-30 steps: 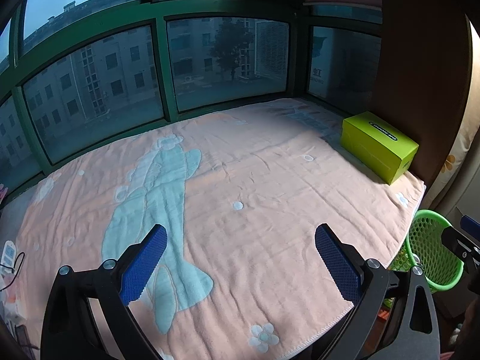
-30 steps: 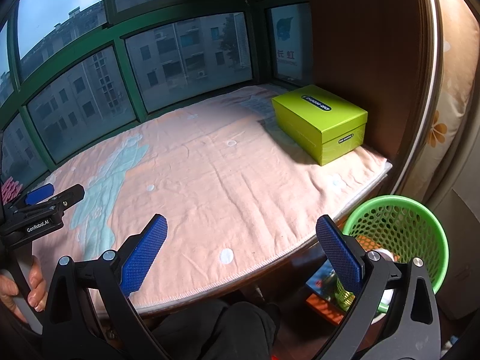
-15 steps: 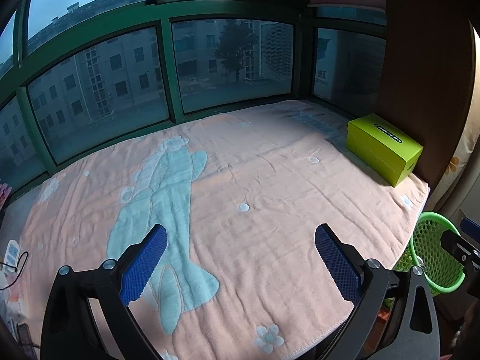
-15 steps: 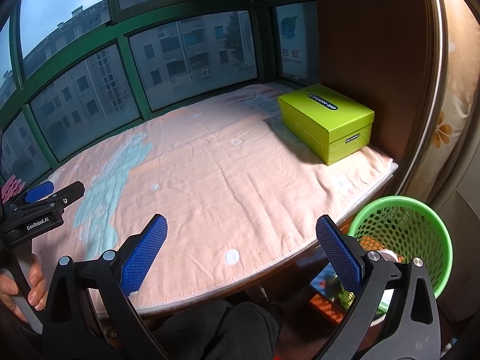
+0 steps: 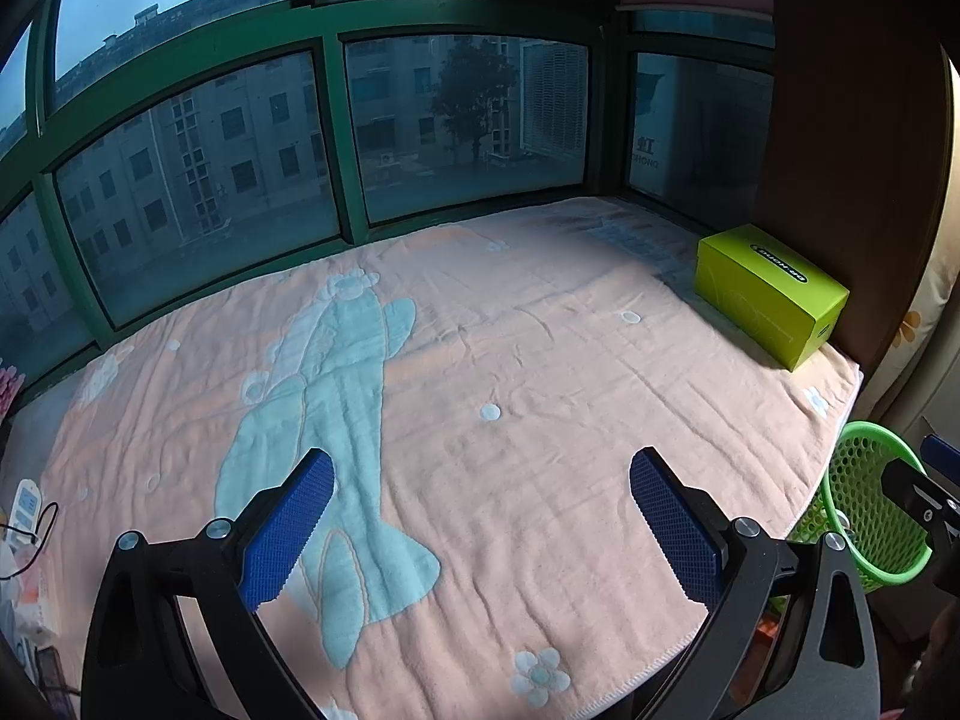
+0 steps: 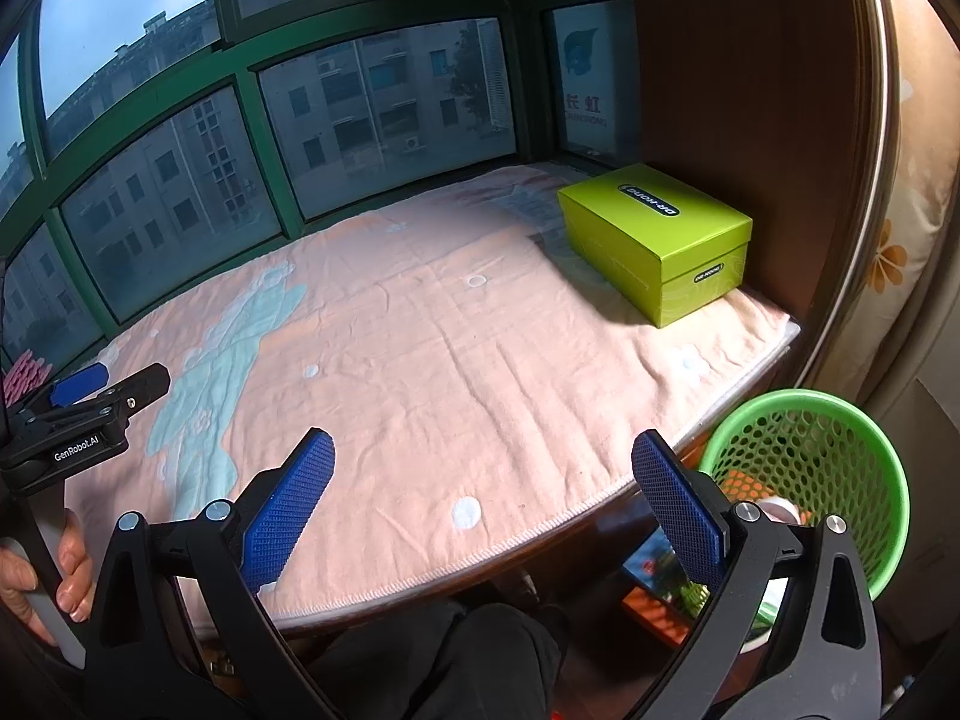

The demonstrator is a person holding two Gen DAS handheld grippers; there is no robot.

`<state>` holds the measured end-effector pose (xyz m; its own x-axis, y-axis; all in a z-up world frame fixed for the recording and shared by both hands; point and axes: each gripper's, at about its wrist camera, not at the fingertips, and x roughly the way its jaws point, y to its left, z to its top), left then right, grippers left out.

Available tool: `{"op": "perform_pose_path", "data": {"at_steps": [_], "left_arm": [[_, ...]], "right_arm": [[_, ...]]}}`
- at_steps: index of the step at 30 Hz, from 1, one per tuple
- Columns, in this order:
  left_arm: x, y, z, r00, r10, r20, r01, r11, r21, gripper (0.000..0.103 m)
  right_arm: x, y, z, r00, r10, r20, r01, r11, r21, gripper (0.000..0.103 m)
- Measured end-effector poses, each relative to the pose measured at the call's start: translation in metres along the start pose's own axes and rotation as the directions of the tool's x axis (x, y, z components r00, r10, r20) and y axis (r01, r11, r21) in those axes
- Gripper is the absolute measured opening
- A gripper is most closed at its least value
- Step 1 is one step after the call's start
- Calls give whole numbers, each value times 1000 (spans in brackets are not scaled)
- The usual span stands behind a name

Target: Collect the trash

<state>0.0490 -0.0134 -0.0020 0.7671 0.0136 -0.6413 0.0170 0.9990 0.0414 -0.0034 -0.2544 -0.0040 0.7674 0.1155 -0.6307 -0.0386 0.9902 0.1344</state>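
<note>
A green-framed bay window (image 5: 336,138) fills the upper frame, grey apartment blocks (image 6: 372,102) beyond. Below it spreads a peach blanket (image 5: 540,372) with a pale teal figure. A brown wooden panel (image 6: 750,90) rises at right.

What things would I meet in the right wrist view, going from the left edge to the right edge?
The left gripper → the blue figure on the blanket → the lime green box → the green basket → the flowered curtain.
</note>
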Motion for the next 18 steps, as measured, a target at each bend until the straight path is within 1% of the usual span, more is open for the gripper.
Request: {"op": "perform_pose_path", "data": {"at_steps": [18], "left_arm": [[1, 2, -2, 1000, 6, -2, -6, 1000, -5, 96]], "right_arm": [[1, 1, -3, 1000, 1, -1, -1, 1000, 2, 98]]}}
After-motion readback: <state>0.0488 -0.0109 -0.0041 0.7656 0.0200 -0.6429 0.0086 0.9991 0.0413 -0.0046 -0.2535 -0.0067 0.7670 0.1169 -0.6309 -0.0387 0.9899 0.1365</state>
